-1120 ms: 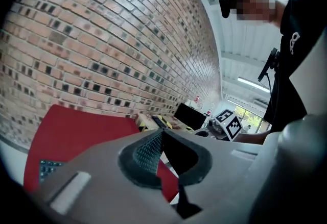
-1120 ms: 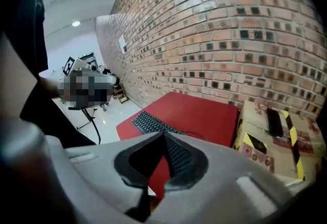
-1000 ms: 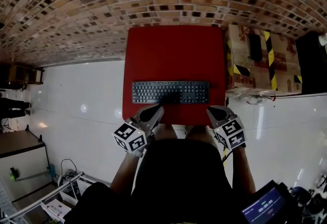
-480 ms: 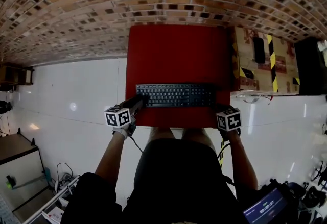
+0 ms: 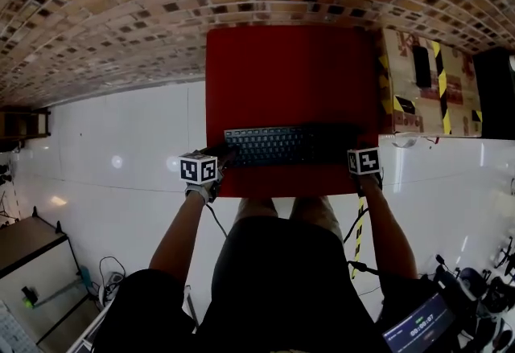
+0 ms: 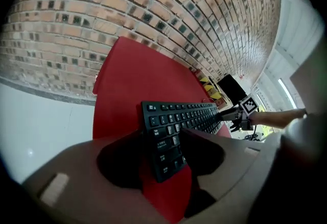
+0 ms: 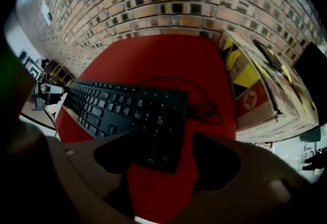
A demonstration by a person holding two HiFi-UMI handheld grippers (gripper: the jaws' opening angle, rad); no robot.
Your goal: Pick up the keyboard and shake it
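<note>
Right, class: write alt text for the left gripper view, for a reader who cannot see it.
The left gripper's jaws, which have just been opening, stand apart around the end of a black keyboard lying on a red table. A brick wall rises behind.

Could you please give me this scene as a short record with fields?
Surface: red table
Object: black keyboard, flat on the table
Left gripper: jaws have just been opening, keyboard's left end between them, not clamped
Right gripper: jaws have just been opening, keyboard's right end between them, not clamped
Beside table: taped cardboard box
</note>
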